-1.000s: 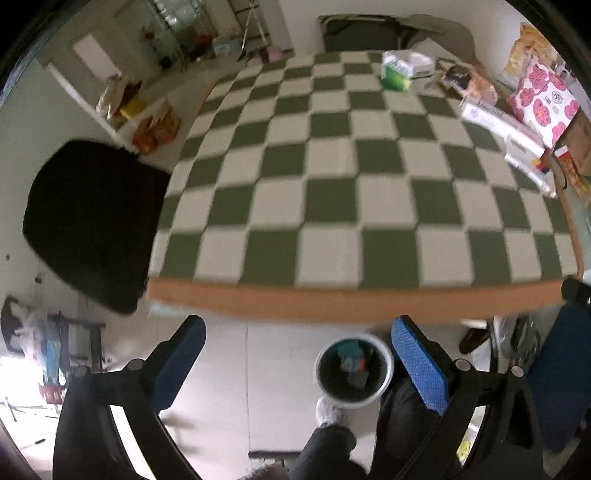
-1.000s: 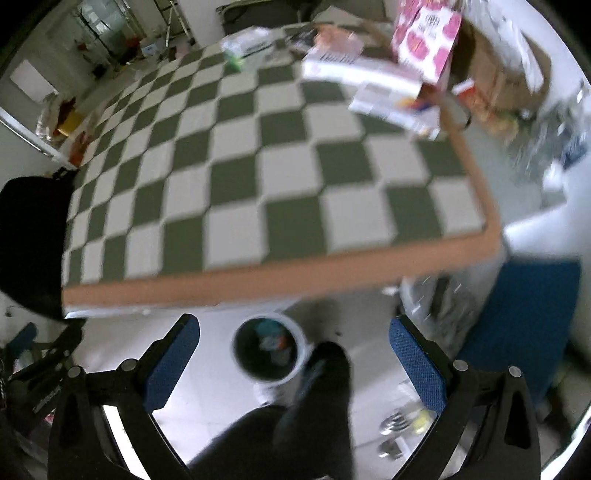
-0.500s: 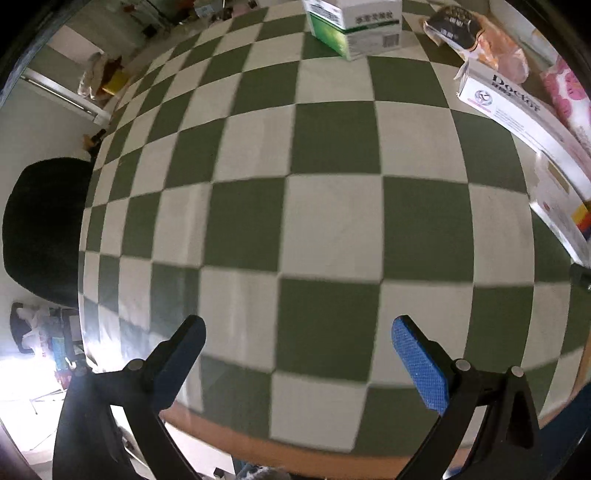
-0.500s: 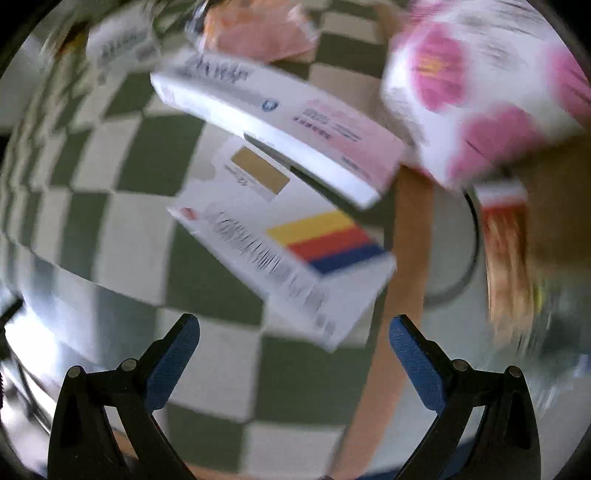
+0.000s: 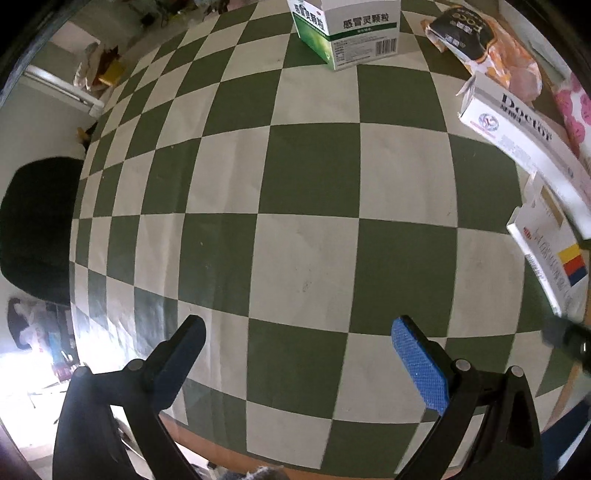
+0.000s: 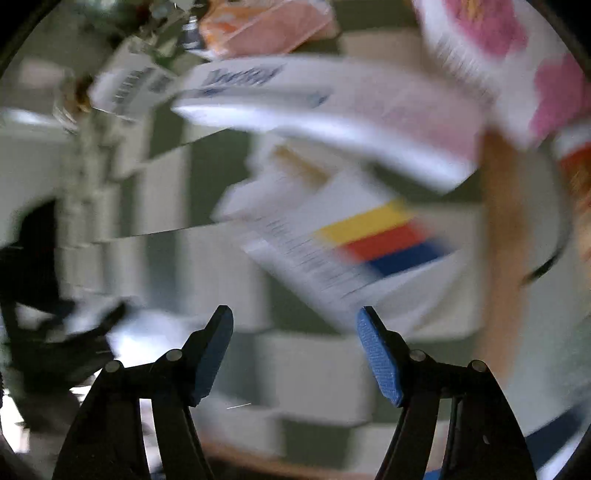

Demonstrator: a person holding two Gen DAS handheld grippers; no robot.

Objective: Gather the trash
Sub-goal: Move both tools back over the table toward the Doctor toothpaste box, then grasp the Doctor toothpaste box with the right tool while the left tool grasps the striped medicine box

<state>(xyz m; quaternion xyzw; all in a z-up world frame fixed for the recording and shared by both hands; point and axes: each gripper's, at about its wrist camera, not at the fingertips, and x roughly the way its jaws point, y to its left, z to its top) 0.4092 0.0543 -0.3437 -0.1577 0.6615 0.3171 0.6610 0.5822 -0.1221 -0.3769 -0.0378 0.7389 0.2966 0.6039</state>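
Observation:
My left gripper (image 5: 297, 332) is open and empty above the green-and-white checkered table (image 5: 306, 192). Trash lies along the far and right sides: a green-and-white medicine box (image 5: 351, 33), an orange snack wrapper (image 5: 484, 51), a long white "Doctor" box (image 5: 524, 133) and a flat white box with yellow, red and blue stripes (image 5: 554, 254). My right gripper (image 6: 295, 325) is open and empty, close in front of the striped box (image 6: 351, 251). The view is blurred. The long white box (image 6: 332, 107) lies behind it.
A pink-flowered package (image 6: 517, 55) stands at the right rear. The table's orange edge (image 6: 506, 229) runs down the right side. A black chair (image 5: 33, 229) stands left of the table.
Both grippers have moved from over the floor bin forward over the table. The right one has closed in on the striped box and its jaws have narrowed, still open.

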